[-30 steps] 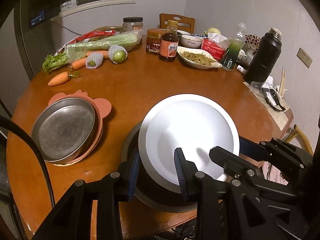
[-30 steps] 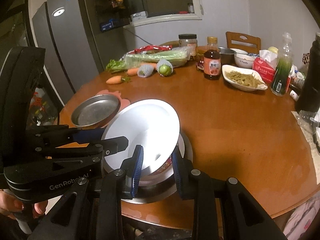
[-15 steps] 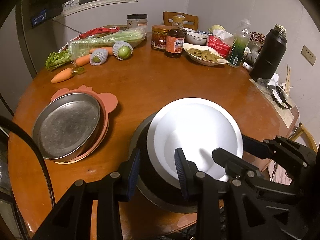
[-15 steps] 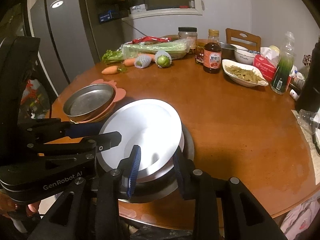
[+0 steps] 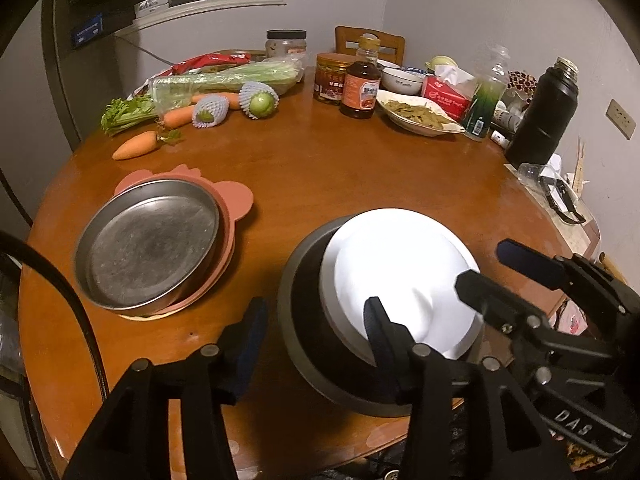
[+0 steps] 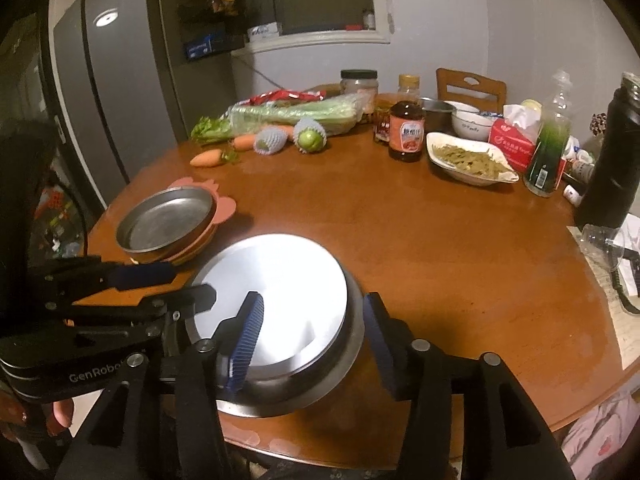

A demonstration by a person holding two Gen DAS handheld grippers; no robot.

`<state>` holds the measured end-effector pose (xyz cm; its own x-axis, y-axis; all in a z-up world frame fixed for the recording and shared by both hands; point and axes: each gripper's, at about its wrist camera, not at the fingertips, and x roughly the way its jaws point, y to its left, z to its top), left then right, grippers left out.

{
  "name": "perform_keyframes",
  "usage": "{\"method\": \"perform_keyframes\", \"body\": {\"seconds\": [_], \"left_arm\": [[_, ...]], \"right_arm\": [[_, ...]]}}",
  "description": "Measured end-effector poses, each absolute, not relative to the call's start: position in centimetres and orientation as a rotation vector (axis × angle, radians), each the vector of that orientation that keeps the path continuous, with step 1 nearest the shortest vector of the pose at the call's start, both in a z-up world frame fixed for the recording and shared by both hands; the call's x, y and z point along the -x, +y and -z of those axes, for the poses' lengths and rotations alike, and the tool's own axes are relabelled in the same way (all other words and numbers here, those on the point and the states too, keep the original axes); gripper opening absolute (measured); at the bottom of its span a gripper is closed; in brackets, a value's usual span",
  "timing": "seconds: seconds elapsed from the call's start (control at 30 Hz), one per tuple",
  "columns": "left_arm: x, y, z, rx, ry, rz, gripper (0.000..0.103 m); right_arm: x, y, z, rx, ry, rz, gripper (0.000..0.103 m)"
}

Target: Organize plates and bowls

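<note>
— Round brown wooden table (image 5: 320, 184), glossy, in a dim corner with pale walls; what stands behind it?

— Grey fridge (image 6: 108, 92) and a window sill on one side, a wooden chair (image 6: 472, 84) at the far edge

— And the dishes?

— White plate (image 5: 400, 280) sits on a dark metal bowl (image 5: 308, 320) at the near edge. Left gripper (image 5: 312, 328) and right gripper (image 6: 312, 320) have both just been opening: jaws apart astride the rims, pads clear. Steel pan (image 5: 148, 244) rests on a pink plate (image 5: 236, 200) beside it
</note>
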<state>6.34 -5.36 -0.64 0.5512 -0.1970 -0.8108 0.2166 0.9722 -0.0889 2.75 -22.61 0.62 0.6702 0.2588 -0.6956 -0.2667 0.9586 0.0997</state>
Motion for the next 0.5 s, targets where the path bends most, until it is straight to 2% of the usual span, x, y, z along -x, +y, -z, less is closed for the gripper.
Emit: {"method": "perform_keyframes", "body": {"seconds": [0.2, 0.5], "left_arm": [[-6.7, -5.0, 1.3, 0.013, 0.972, 0.251, 0.060], [-7.6, -5.2, 2.2, 0.023, 0.989, 0.240, 0.062]], "right_arm": [[-3.5, -23.4, 0.3, -0.044, 0.833, -0.262, 0.060], [-4.7, -23.6, 2.6, -0.130, 0.936, -0.275, 0.060]]}}
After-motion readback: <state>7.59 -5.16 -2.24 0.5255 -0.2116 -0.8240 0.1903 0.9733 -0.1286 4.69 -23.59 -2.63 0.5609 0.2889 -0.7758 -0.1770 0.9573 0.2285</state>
